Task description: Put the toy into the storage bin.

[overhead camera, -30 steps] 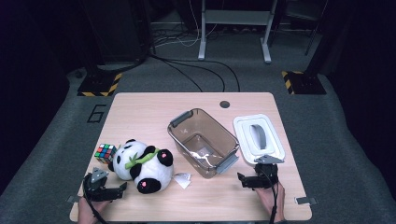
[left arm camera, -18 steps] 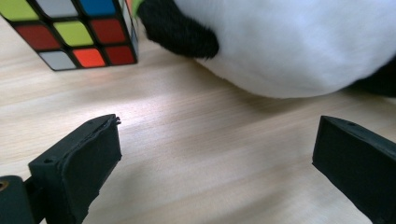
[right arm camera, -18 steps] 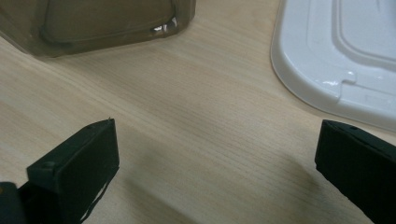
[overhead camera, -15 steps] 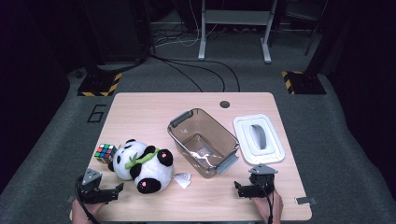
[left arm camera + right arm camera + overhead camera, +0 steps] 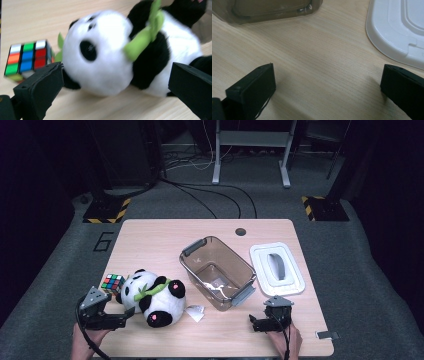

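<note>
Black-and-white plush panda with a green leaf (image 5: 152, 296) lies on its side on the pale wooden table (image 5: 165, 240), beside a multicoloured puzzle cube (image 5: 113, 282) and left of the clear brown plastic bin (image 5: 217, 271). It looks soft, light and squashy, so the round white head (image 5: 100, 57) seems the best place to pinch. The left gripper (image 5: 122, 318) faces it with jaws spread wide, holding nothing. The right gripper (image 5: 254, 322), equally wide and empty, hovers over bare wood near the white plastic lid (image 5: 277, 269).

One readable mark here: a large dark "6" painted on the grey floor (image 5: 60, 265), just off the tabletop's (image 5: 150, 235) far left corner.
</note>
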